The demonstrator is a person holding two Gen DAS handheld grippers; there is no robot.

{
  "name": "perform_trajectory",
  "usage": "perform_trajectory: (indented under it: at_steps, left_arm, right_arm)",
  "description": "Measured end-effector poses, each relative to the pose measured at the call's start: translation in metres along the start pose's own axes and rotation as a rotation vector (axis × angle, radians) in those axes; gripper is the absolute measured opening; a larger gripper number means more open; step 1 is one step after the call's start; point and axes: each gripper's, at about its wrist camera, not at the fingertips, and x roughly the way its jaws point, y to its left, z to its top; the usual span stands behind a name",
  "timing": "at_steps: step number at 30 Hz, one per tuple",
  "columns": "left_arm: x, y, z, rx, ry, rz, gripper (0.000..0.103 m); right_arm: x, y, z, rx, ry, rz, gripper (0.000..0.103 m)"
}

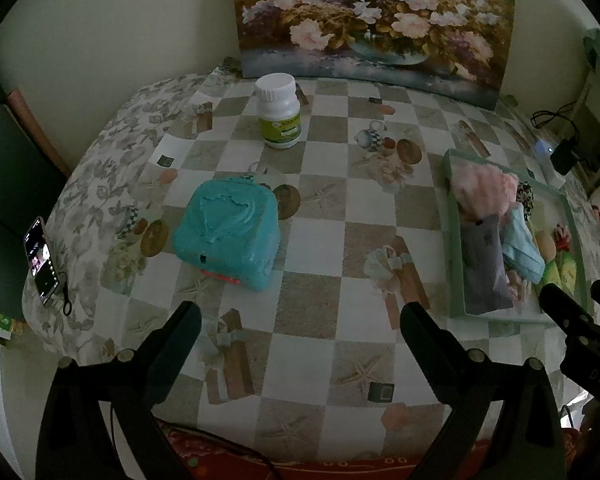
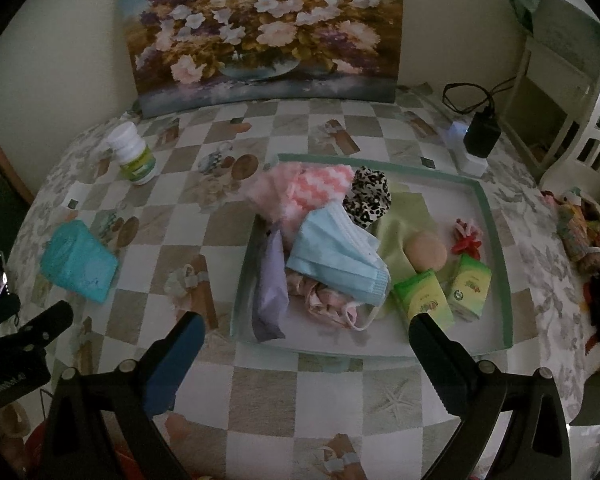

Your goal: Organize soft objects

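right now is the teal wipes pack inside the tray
No, the teal wipes pack lies on the checkered tablecloth, apart from the green-rimmed tray and off to its left.

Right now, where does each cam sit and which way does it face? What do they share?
Left wrist: on the left gripper, facing the teal pouch and white bottle; own open fingers show, right gripper at right edge.
Right wrist: on the right gripper, facing the tray of soft items, blue mask on top; own open fingers show, left gripper at left edge.
Shared: tray, pouch, bottle, flower painting, checkered tablecloth.
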Motion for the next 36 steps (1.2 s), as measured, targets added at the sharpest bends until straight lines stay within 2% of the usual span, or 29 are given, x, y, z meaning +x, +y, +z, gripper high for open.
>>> perform_trajectory:
  at_steps: [36]
  left_arm:
    - [0.001, 0.0057, 0.0038, -0.024, -0.019, 0.021, 0.1]
  right_arm:
    - [0.0021, -0.002, 0.0007, 0.004, -0.004, -0.006, 0.103]
